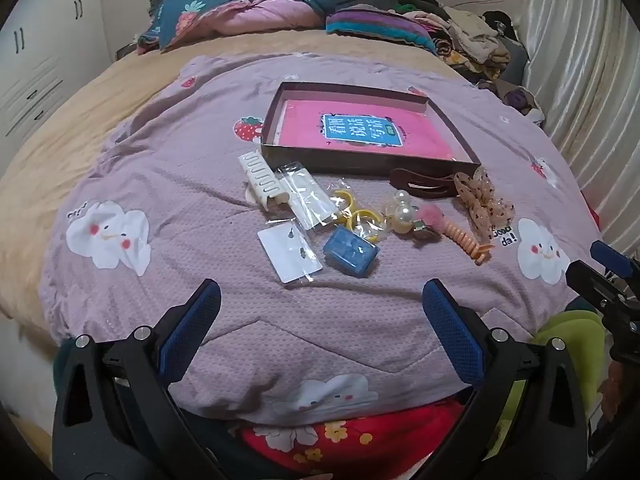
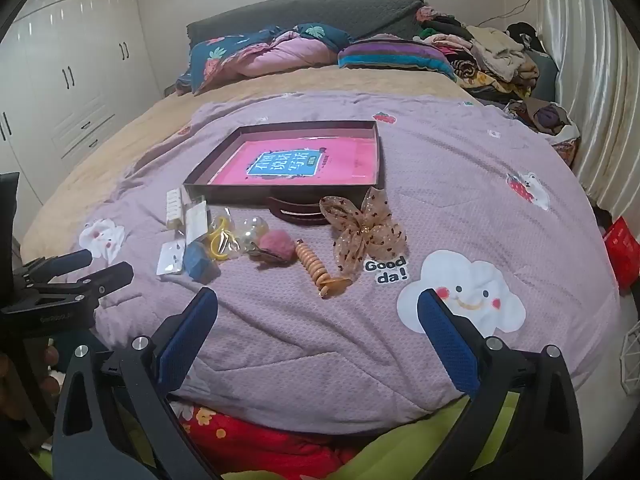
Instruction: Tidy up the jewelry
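Note:
A shallow dark box with a pink book inside lies on the purple quilt. In front of it are scattered accessories: a white hair claw, an earring card, a blue case, yellow rings in a bag, pearl balls, a pink pompom clip, an orange spiral tie, a dotted bow and a brown clip. My left gripper and right gripper both hover open and empty, short of the items.
The purple quilt covers a bed with pillows and a heap of clothes at the far end. Curtains hang on the right, white wardrobes stand on the left. Red flowered fabric lies under the quilt's near edge.

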`<control>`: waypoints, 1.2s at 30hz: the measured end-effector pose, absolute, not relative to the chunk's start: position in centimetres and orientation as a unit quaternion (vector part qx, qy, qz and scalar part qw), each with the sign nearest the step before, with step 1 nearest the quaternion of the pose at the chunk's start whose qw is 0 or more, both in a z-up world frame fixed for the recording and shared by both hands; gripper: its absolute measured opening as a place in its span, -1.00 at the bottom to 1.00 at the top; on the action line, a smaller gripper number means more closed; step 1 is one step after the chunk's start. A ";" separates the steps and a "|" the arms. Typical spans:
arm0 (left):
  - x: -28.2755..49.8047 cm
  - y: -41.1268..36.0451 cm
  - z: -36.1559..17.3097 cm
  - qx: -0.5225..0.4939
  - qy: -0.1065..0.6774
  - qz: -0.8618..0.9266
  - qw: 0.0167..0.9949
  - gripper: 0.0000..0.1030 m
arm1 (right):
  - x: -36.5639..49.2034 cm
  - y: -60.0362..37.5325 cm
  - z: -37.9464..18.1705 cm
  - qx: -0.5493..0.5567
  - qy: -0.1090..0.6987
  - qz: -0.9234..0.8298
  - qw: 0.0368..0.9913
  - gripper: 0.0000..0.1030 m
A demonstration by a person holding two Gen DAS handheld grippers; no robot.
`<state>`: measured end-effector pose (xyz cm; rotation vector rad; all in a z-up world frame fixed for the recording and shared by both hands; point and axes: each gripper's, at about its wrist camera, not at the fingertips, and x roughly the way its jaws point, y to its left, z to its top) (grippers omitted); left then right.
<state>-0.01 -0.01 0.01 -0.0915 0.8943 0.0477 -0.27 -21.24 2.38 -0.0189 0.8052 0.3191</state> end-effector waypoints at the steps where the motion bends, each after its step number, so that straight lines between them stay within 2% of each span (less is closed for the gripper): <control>1: 0.0 0.0 0.0 -0.045 0.432 0.023 0.900 0.84 | -0.2 -21.2 2.4 -0.008 0.392 0.155 0.907 0.92; 36: 0.0 0.0 0.0 -0.047 0.432 0.022 0.900 0.84 | -0.3 -21.2 2.3 -0.003 0.396 0.159 0.904 0.92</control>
